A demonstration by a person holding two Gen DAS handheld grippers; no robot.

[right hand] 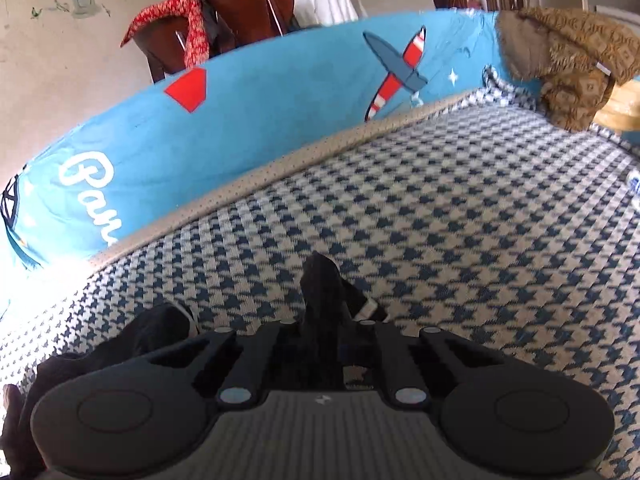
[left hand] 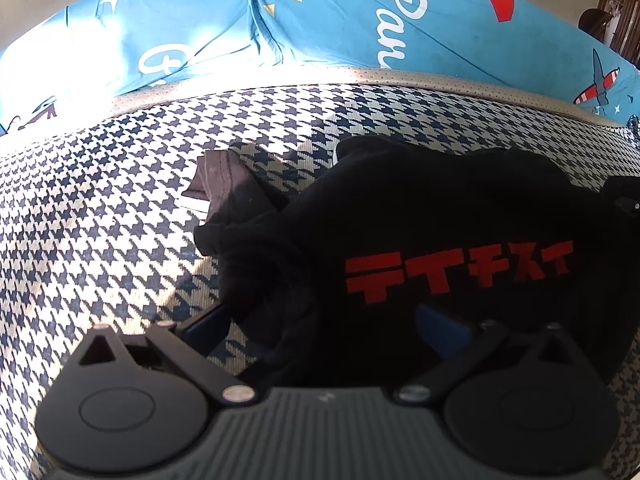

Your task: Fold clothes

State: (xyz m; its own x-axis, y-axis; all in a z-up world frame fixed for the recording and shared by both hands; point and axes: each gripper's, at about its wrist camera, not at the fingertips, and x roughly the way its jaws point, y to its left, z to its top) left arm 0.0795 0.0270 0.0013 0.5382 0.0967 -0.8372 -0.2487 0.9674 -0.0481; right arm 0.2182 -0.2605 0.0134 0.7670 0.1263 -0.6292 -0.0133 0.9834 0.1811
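Note:
A black garment [left hand: 420, 216] with red block lettering lies crumpled on the houndstooth blanket [left hand: 100, 200], one sleeve end stretched out to the left. My left gripper [left hand: 320, 316] is open, its blue-padded fingers [left hand: 202, 322] spread wide over the garment's near edge, with black cloth lying between them. In the right wrist view my right gripper [right hand: 320, 320] is shut on a bunched fold of the black garment [right hand: 320, 280], which pokes up past the fingertips. More of the black cloth [right hand: 132, 340] trails off to the lower left.
A blue printed bolster [left hand: 340, 24] [right hand: 260, 120] runs along the far edge of the blanket [right hand: 460, 240]. A brown patterned cloth [right hand: 568, 64] sits at the back right corner. Wooden chairs with a red cloth [right hand: 192, 20] stand beyond. A hand [right hand: 10, 420] shows at the lower left.

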